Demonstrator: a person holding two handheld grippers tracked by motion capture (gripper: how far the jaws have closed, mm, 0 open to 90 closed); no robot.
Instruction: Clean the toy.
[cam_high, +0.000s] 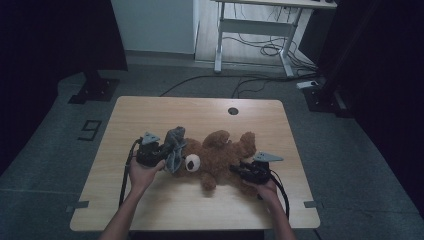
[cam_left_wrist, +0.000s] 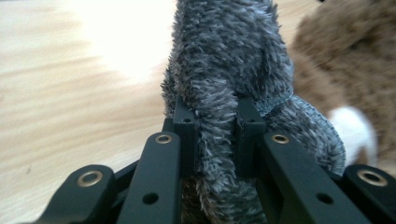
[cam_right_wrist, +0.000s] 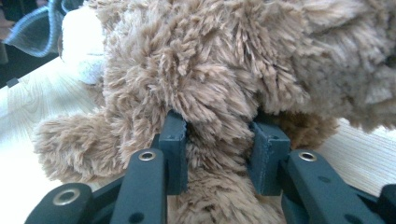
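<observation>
Bear is lying on the worktop, head toward the left; left hand-held gripper is clenching grey cloth beside the bear's head; right hand-held gripper is pinching brown fur on the bear's body.

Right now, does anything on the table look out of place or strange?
The brown teddy bear lies on its back, askew on the table, not sitting. A grey fuzzy cloth hangs loosely at its head, pinched by the left gripper. The right gripper clamps its fur. Nothing looks damaged.
</observation>
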